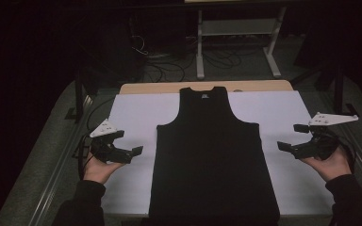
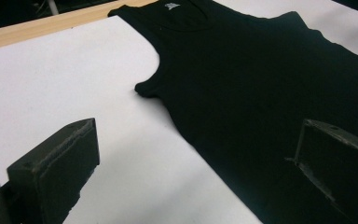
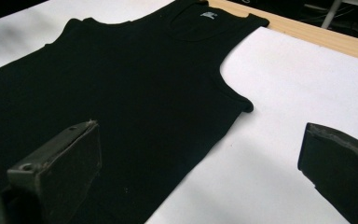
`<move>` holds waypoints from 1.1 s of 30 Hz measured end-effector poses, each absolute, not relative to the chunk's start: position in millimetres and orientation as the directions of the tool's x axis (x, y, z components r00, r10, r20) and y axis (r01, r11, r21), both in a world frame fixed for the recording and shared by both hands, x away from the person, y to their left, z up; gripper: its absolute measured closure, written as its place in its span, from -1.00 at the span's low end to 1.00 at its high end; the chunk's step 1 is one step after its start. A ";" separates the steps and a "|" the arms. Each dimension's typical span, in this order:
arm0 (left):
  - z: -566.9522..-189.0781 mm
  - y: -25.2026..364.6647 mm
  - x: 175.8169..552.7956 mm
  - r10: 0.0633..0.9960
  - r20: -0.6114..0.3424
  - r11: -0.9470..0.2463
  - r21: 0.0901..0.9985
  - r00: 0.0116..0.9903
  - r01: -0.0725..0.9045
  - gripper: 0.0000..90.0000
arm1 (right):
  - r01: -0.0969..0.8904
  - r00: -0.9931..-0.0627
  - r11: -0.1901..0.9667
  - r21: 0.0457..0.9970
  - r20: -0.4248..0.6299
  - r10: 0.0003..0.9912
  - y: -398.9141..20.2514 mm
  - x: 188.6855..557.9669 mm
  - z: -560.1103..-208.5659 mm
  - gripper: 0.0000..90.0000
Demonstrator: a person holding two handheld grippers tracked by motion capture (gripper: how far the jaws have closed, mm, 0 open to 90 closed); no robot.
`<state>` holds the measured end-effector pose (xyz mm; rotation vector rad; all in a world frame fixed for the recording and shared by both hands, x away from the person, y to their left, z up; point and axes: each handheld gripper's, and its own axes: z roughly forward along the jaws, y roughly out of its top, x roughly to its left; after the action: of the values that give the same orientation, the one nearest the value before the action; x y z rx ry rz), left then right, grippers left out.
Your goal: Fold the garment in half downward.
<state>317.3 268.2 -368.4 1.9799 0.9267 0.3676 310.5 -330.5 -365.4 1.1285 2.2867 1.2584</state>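
A black tank top (image 1: 214,155) lies flat and face up in the middle of the white sheet (image 1: 132,113) that covers the desk (image 1: 151,87), its neckline at the far edge where the bare wood shows, its hem reaching the near edge. The person holds the left gripper (image 1: 125,143) over the white sheet just off the garment's left side seam, and the right gripper (image 1: 294,137) over the sheet off its right side seam; both sit about level with the body below the armholes, apart from the cloth. Both pairs of jaws stand wide open with nothing between them: in the left gripper view one jaw hangs over white sheet and the other over black cloth, and the right gripper view shows the same, mirrored. To my eye the work in hand is the first grab for a fold, and the way to do it well is to bring each gripper down so the lower jaw slides under the side seam, not just pressing on top, and to pinch both layers of cloth together. Taking both sides at matching height would keep the fold straight; a shallow bite on thin ribbed fabric may slip, so a deeper hold on the seam looks safer.
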 end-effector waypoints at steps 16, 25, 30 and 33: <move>-362.2 265.2 339.1 0.707 -0.120 -0.332 0.814 0.697 0.477 -1.00 | 0.500 -0.672 0.333 0.800 0.115 0.731 -319.6 334.3 -355.9 -1.00; -358.3 263.6 350.8 0.708 -0.112 -0.344 0.807 0.697 0.479 -1.00 | 0.502 -0.684 0.353 0.789 0.112 0.721 -315.6 346.1 -350.1 -1.00; -357.2 263.3 357.0 0.711 -0.114 -0.344 0.804 0.694 0.485 -1.00 | 0.506 -0.686 0.358 0.785 0.114 0.718 -313.4 352.8 -349.5 -1.00; -357.2 262.8 360.7 0.711 -0.116 -0.346 0.801 0.693 0.489 -1.00 | 0.510 -0.687 0.362 0.781 0.116 0.717 -312.9 357.2 -350.7 -1.00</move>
<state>360.7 262.8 -357.2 2.0171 0.9215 0.3175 357.2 -312.9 -350.7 1.0971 2.3798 1.2299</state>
